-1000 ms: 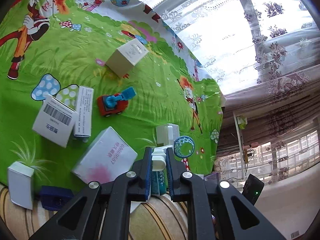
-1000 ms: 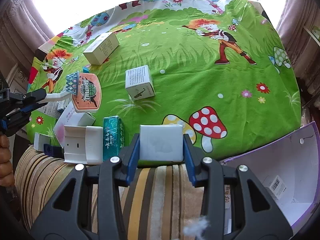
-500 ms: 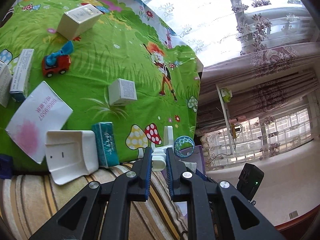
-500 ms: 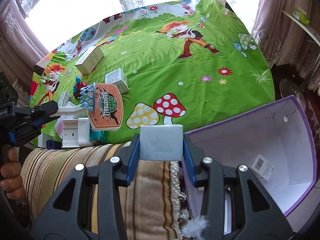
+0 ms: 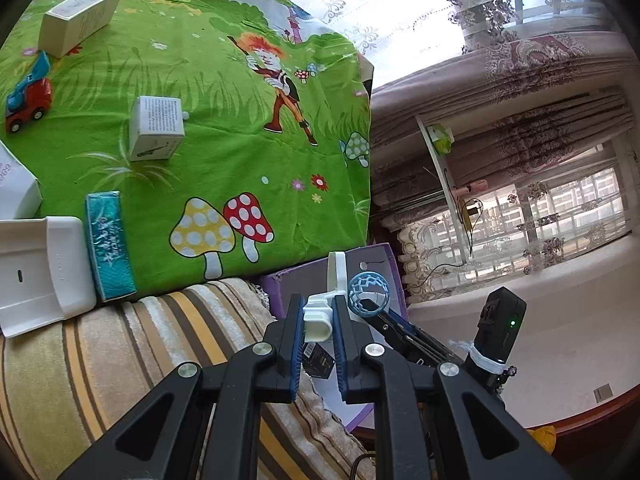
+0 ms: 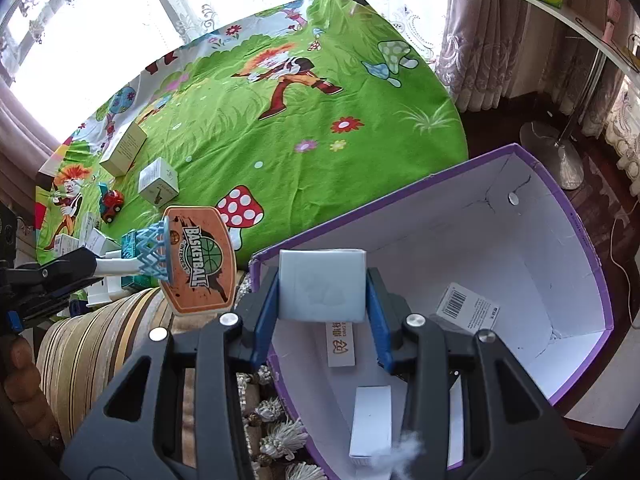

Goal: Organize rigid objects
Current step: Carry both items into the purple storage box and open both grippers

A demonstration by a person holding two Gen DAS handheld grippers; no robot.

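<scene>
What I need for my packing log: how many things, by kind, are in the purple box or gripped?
Cartons in the purple box: 3 (barcoded carton, labelled carton, plain carton)
Held carton in right gripper: 1
Basketball hoop toy in left gripper: 1
Total: 5

Surface cover (image 6: 248,128): printed cloth, matt, lightly creased
Storage box (image 6: 576,240): cardboard, purple outside, matt white inside
Toy hoop (image 6: 198,260): smooth plastic
Teal packet (image 5: 108,244): glossy wrap
</scene>
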